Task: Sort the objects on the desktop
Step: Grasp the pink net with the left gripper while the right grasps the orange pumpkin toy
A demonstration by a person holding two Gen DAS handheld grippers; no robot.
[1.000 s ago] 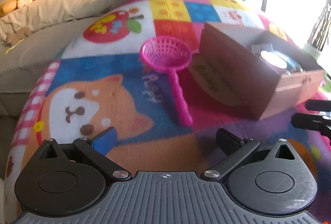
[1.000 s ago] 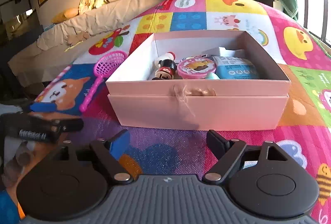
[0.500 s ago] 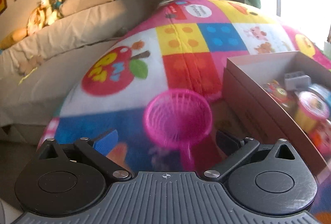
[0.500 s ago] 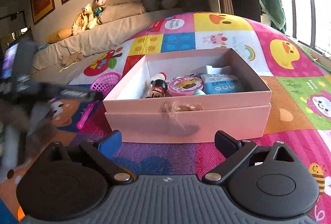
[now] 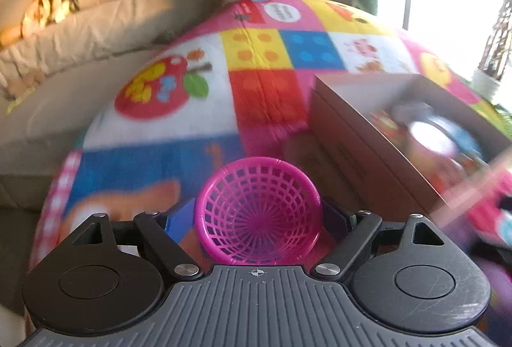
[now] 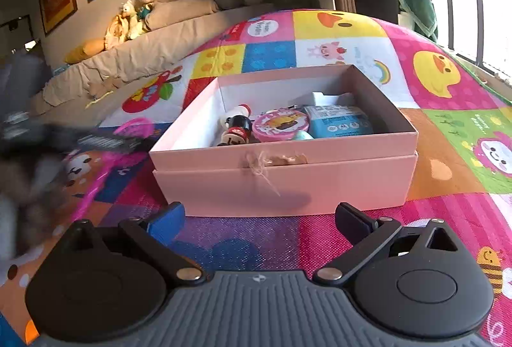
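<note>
Your left gripper (image 5: 257, 215) has the pink strainer (image 5: 257, 215) sitting right between its fingers, the mesh bowl filling the gap with its open side facing the camera. The jaws are closing on it; the blue pad on the left finger (image 5: 180, 219) and the dark right finger (image 5: 336, 219) sit against the bowl's rim on either side, though the blur makes it hard to say how firmly they press. The strainer's handle is hidden in this view. Ahead and to the right of these fingers stands the pink box (image 5: 368, 142), near but apart from the strainer, with blurred toys inside. Under everything lies the colourful play mat (image 5: 256, 91).

Your right gripper (image 6: 260, 219) is released, its jaws opening wide with nothing between them, only the mat (image 6: 243, 235) below. The box (image 6: 288, 183) stands just ahead of these fingertips, its front wall facing you, and it holds a small doll (image 6: 238, 129), a round pink tub (image 6: 280, 124) and a blue packet (image 6: 340, 124) side by side. Off to the left of these fingers, your other gripper shows as a dark blur (image 6: 80, 139) with a pink smear of the strainer (image 6: 134, 126) at it, left of the box
</note>
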